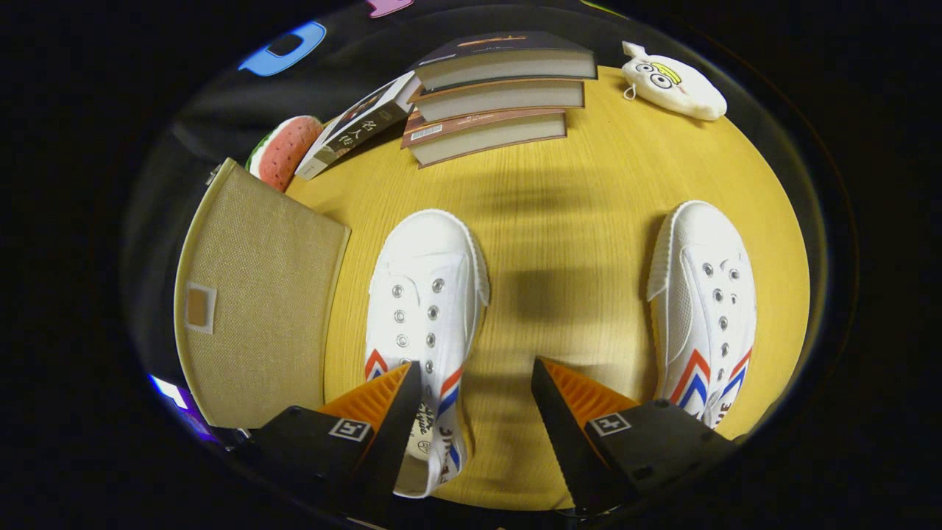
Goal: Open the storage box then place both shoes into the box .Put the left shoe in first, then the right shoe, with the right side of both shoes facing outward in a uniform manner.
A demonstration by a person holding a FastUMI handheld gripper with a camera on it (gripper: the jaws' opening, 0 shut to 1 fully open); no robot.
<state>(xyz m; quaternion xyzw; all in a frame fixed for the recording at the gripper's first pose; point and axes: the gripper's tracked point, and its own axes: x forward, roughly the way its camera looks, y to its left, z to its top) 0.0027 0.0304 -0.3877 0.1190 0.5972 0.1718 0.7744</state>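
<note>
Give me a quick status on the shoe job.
Gripper open, holding nothing. Left-hand shoe under one finger; other shoe beside. Box shut. Books beyond.

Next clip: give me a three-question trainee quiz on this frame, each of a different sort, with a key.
1. True or false: the gripper is shut on a shoe.
2. Which lies nearest the beige storage box? A) the white plush toy B) the watermelon-slice toy C) the right-hand shoe
3. Fill in: beyond the fingers, three stacked ____ lie on the wooden table.

Key: 1 false, the fingers stand apart with bare table between them, one over the heel of the left-hand shoe. 2 B. 3 books.
</note>
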